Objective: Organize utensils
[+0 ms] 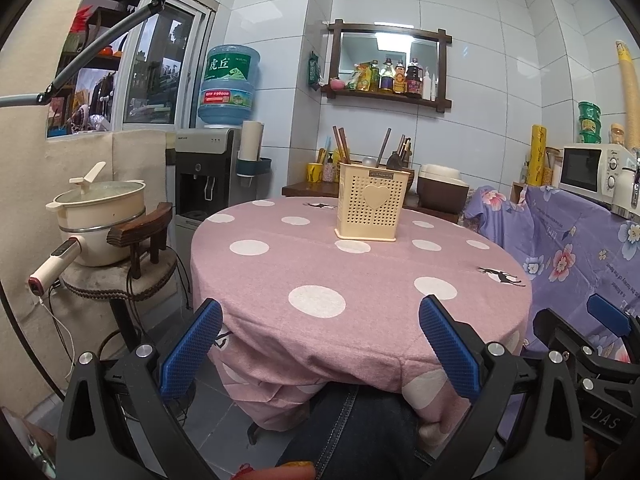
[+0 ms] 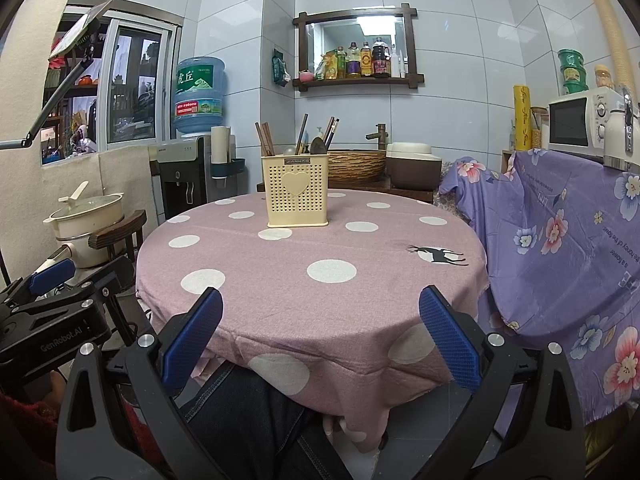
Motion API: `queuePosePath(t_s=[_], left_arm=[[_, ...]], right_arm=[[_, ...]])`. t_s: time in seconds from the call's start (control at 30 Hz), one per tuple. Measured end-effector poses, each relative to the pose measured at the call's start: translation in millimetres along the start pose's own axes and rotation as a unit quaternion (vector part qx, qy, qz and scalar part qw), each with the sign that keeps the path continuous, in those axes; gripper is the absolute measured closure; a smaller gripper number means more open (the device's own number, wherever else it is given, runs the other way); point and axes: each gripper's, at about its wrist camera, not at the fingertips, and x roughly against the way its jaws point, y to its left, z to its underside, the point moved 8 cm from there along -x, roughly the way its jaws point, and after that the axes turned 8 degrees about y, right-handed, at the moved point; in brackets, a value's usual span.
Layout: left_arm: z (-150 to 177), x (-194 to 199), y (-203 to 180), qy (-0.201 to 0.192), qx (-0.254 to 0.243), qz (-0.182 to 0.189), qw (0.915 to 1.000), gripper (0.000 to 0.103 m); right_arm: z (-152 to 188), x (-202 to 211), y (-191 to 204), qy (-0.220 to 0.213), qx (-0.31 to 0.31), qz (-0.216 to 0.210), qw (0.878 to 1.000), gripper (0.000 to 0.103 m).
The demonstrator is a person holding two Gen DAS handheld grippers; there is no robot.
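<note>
Nearest, left gripper (image 1: 320, 340) and right gripper (image 2: 320, 336) spread wide, holding nothing, low at the near table (image 2: 280, 312) edge; farther, utensil holder (image 2: 297, 190) upright, chopsticks and spoons (image 2: 318, 145) inside; nothing loose visible; seemingly finished or unstarted.

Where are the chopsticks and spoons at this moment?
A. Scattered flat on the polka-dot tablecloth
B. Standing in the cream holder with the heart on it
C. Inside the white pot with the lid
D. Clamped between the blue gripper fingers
B: the utensils stick up out of the cream holder on the table, while the left gripper and right gripper are both open and hold nothing.
</note>
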Motion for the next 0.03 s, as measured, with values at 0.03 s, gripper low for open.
queuePosePath(t_s=[0.03], left_arm=[[-0.5,-0.2,-0.5,-0.001,0.0,-0.001,1.0,0.005]], right_arm=[[-0.4,0.1,0.2,0.0,0.0,0.0,1.0,0.006]])
